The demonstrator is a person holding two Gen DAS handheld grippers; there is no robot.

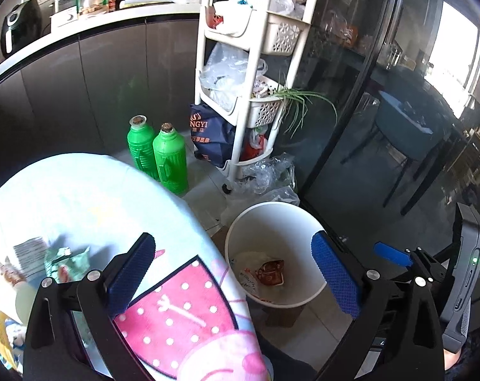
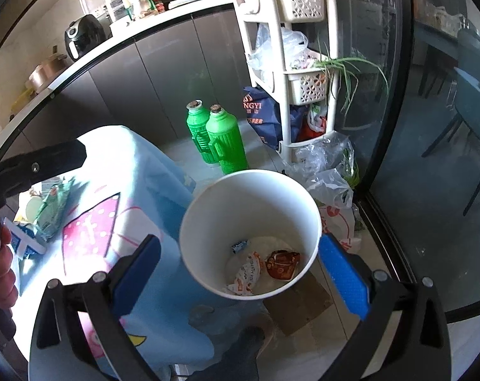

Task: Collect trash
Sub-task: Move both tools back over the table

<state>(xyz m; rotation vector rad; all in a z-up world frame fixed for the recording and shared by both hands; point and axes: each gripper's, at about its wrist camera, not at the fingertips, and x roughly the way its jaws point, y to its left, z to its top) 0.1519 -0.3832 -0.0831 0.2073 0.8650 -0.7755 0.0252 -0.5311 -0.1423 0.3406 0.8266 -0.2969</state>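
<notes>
Hiding bin (image 2: pixel 189 222) floor, wrappers (image 2: pixel 262 270), tissue

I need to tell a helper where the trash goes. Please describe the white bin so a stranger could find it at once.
Find the table with the blue cartoon cloth. On the floor beside it, before the white rack, stands the white bin. Unlike the two green bottles nearby, it is round, open-topped and has wrappers inside.

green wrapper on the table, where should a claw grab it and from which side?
Grip the green wrapper across its crumpled, raised middle, coming down from above. It lies nearly flat on the tablecloth, so a side approach would likely just push it. The left claw looks nearer.
</notes>
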